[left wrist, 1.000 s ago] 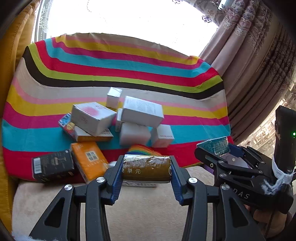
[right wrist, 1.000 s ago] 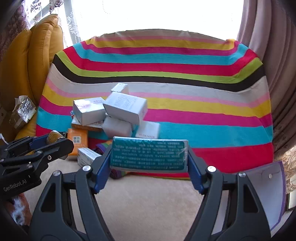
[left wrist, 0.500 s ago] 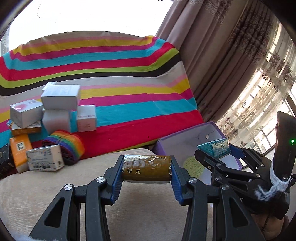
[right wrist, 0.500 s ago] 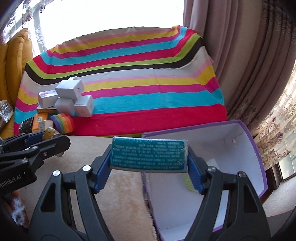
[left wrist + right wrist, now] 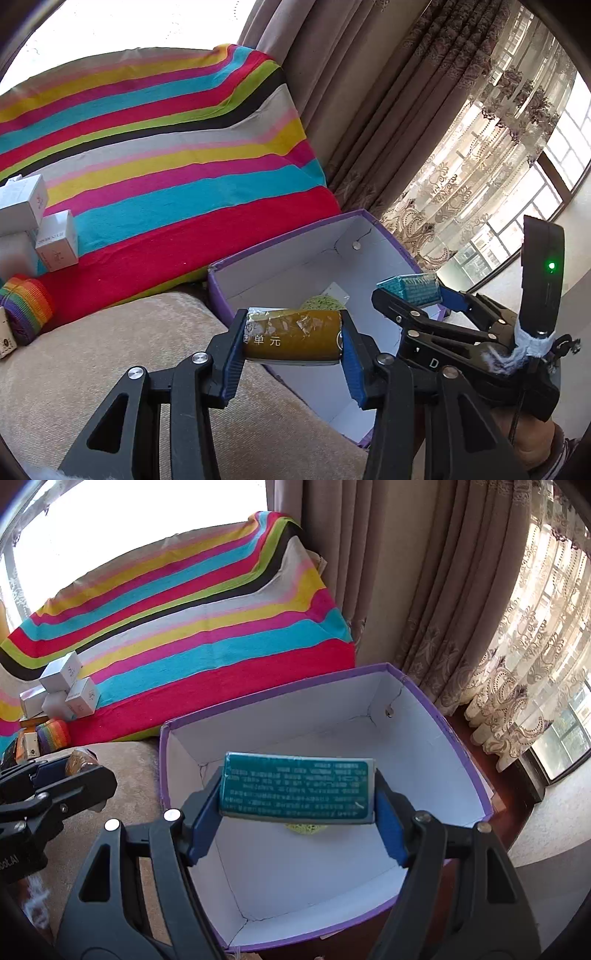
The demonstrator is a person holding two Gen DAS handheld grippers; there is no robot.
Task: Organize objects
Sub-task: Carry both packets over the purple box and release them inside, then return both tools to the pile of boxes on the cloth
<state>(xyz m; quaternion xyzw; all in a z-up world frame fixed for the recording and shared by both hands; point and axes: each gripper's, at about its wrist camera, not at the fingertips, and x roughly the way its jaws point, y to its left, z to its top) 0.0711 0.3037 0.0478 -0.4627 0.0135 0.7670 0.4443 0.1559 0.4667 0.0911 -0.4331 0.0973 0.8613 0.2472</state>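
Note:
My left gripper [image 5: 293, 338] is shut on an olive-brown foil packet [image 5: 295, 328] with printed characters, held crosswise over the near left rim of a purple box [image 5: 288, 236] with a white inside. In the right wrist view my right gripper [image 5: 297, 801] is shut on a teal printed carton [image 5: 295, 786], which hangs above the middle of the same purple box [image 5: 277, 690]. A yellow-green round pad [image 5: 304, 828] lies on the box floor, mostly hidden by the carton. The left gripper [image 5: 74, 766] shows at the left edge there.
A striped blanket [image 5: 166, 147] covers the sofa back. Several white cartons [image 5: 70, 694] and a rainbow roll [image 5: 24, 306] sit far left on it. The beige cushion [image 5: 110, 350] lies beneath the left gripper. Curtains [image 5: 461, 609] hang right behind the box.
Both grippers swung to the right, away from the pile of cartons, each with its item still in it. The purple box came into view and now lies under them.

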